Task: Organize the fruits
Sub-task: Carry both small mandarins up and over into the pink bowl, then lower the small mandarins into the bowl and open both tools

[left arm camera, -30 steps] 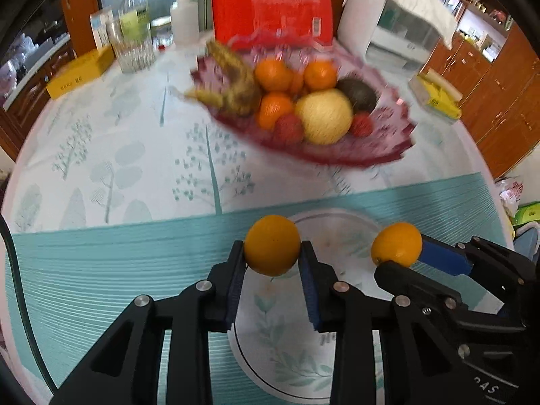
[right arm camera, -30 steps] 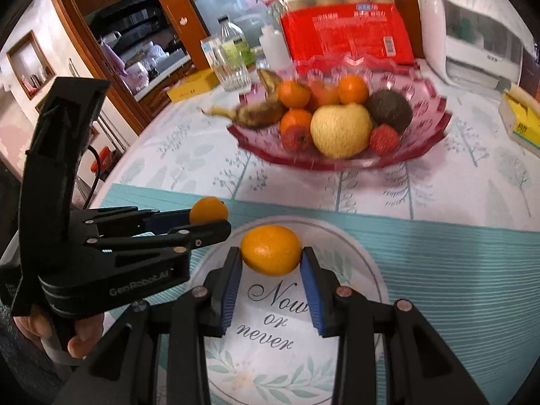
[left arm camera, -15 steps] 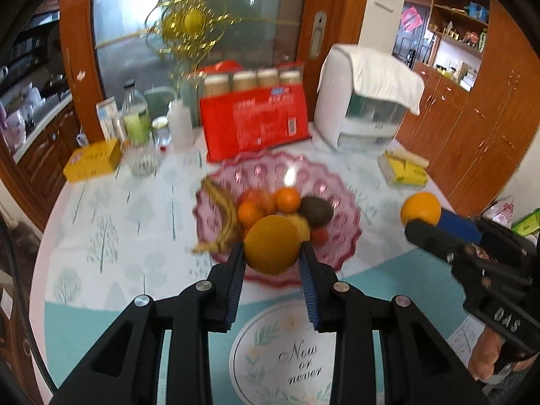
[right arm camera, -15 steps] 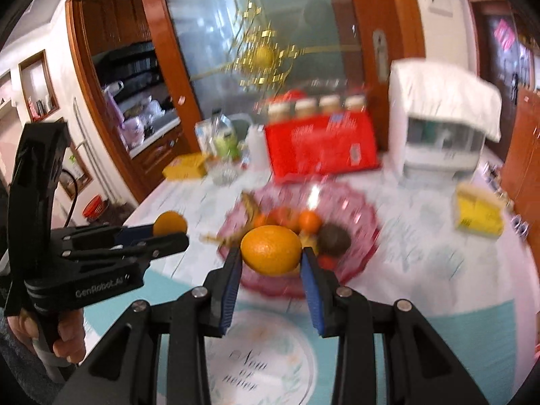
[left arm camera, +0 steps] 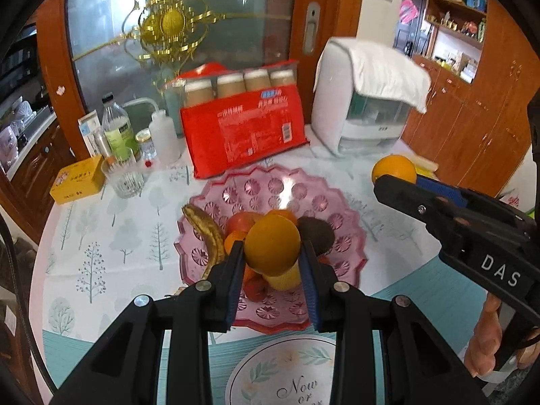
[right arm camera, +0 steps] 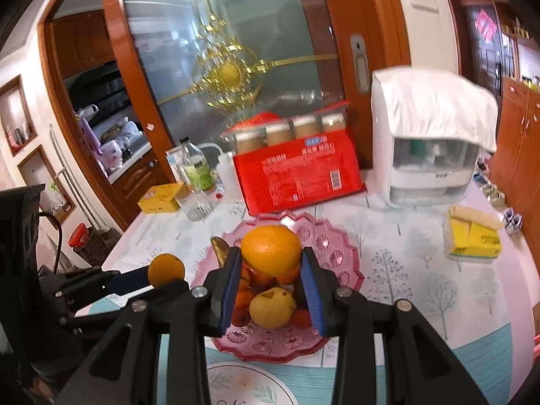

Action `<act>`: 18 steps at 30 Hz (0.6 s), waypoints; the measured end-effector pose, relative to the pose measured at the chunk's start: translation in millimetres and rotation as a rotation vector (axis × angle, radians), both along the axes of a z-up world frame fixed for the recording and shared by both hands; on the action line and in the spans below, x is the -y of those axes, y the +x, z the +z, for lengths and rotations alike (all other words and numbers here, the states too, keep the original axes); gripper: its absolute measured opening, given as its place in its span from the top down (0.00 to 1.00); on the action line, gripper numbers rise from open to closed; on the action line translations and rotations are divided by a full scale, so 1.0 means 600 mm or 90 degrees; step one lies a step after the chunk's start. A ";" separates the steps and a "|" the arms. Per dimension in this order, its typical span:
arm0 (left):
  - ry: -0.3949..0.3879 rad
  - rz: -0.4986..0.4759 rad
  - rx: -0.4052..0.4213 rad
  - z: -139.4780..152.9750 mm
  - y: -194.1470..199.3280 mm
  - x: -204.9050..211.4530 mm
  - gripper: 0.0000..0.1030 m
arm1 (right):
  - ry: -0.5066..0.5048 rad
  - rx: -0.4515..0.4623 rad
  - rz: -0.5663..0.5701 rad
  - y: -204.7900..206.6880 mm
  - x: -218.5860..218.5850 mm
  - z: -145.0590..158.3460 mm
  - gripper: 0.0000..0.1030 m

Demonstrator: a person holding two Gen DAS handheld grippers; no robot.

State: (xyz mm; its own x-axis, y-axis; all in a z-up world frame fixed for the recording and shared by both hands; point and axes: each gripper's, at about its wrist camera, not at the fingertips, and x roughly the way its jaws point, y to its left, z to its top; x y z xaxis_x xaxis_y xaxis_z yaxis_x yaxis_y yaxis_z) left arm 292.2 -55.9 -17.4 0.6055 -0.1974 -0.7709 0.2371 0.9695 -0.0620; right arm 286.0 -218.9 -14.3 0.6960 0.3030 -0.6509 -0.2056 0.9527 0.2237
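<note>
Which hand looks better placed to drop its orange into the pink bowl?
Probably left: the left gripper holds its orange above the pink fruit bowl, while the right gripper seems off toward the rim.

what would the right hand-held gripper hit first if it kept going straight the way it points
Probably the fruit piled in the pink glass bowl. The right hand-held gripper, shut on an orange, points at that pile, near the yellow pear. Depth is unclear.

Round "Now or never" placemat (left arm camera: 290, 378) cut off by the bottom edge, yellow pear (left arm camera: 285, 278) and banana (left arm camera: 209, 233) partly hidden behind left tool (left arm camera: 272, 263) and its orange (left arm camera: 272, 245), red pack's print (right arm camera: 300, 172) too small to read
</note>
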 end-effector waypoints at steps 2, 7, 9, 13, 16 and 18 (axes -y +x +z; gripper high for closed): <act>0.004 0.001 -0.018 -0.025 0.015 0.000 0.70 | 0.000 -0.017 0.000 0.011 -0.003 -0.020 0.65; 0.010 0.007 -0.060 -0.080 0.045 -0.004 0.70 | -0.006 -0.062 0.002 0.038 -0.012 -0.074 0.65; 0.009 0.008 -0.072 -0.096 0.056 -0.005 0.70 | -0.008 -0.079 0.001 0.049 -0.014 -0.096 0.65; 0.010 0.006 -0.090 -0.120 0.074 -0.004 0.70 | -0.013 -0.102 0.007 0.064 -0.024 -0.122 0.65; 0.013 0.002 -0.098 -0.130 0.082 -0.002 0.70 | -0.022 -0.115 0.012 0.074 -0.033 -0.137 0.65; 0.016 0.000 -0.101 -0.134 0.085 0.000 0.70 | -0.026 -0.120 0.013 0.078 -0.037 -0.143 0.64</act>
State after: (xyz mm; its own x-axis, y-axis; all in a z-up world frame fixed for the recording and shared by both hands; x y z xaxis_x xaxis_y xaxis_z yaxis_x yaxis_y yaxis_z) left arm 343.1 -56.1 -98.0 0.4753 -0.1778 -0.8617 0.2269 0.9710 -0.0752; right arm 333.1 -196.8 -100.0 0.5547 0.2864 -0.7812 -0.1831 0.9579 0.2212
